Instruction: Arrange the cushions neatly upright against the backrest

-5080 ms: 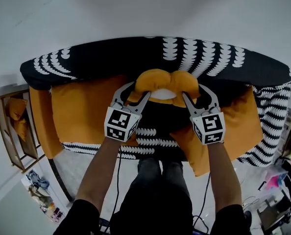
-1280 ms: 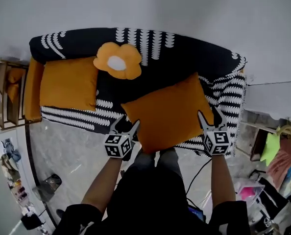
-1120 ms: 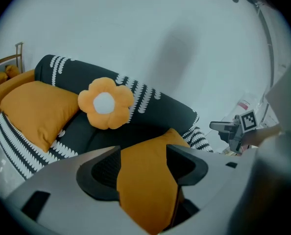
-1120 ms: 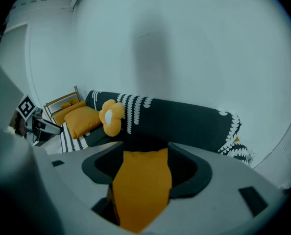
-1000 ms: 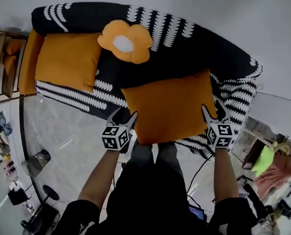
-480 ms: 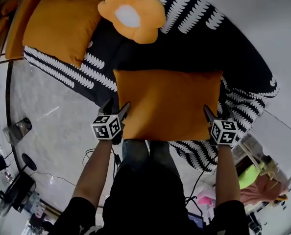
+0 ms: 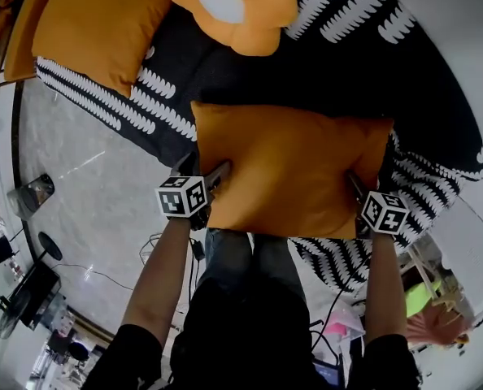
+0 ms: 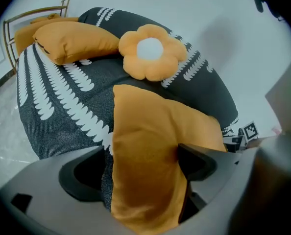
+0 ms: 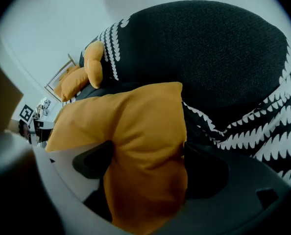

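Observation:
A rectangular orange cushion (image 7: 290, 169) lies across the black, white-patterned sofa (image 7: 404, 80), with its far edge toward the backrest. My left gripper (image 7: 207, 169) is at its left edge and my right gripper (image 7: 370, 181) at its right edge. Both sets of jaws are opening, with the cushion's edge still between them. In the left gripper view the cushion (image 8: 150, 151) stands clear of the left jaw. In the right gripper view the cushion (image 9: 131, 131) fills the gap loosely. A flower-shaped cushion (image 7: 229, 2) leans on the backrest, and another orange cushion (image 7: 87, 19) sits further left.
A rack (image 8: 18, 26) with an orange cushion stands beyond the sofa's left end. Shiny grey floor (image 7: 87, 177) with cables and small objects lies to my left. Clutter sits on the floor at the lower right (image 7: 437, 299). The pale wall rises behind the backrest (image 9: 209, 48).
The orange cushion has been carried forward and set down further back on the sofa. Both grippers went with it, and their jaws have widened around its edges.

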Available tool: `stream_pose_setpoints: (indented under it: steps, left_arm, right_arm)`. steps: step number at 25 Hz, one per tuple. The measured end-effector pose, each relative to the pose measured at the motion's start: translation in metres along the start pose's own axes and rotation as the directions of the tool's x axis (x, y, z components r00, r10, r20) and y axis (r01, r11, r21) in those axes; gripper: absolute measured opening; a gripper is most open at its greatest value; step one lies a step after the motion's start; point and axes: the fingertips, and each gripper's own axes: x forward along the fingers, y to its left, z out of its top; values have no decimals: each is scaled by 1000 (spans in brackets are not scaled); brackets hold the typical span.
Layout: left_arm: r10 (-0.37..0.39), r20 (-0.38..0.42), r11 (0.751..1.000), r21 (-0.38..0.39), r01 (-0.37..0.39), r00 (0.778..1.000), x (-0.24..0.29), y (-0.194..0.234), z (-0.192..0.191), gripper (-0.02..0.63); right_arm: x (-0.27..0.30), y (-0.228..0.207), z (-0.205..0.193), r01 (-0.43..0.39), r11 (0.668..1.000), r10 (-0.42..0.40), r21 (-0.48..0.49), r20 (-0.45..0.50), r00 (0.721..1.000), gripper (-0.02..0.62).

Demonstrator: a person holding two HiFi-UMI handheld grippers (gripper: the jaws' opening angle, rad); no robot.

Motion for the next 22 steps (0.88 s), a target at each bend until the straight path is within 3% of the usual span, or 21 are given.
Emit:
stream_pose_setpoints:
  steps: [7,13,17,22]
  left_arm:
    - [-80,-1,995,-62,80,997,11,-6,-3,453]
    - [-180,9,981,-70,181,984,1,-28,-3,213]
    - [-226,18,974,-8,226,974,-19,-50,8,152]
    - [-295,16,943,166,289,955,-46,-90,35,144]
  right_arm:
    - [7,4,-3,-34,999,34,28,20,999,429]
    - [-2,27,-9,-23,999,24,-28,27,999,239]
    - [-28,34,-18,16,1000,-15,-18,84,996,143]
    - [-70,31,-41,23,989,-47,146,163,985,133]
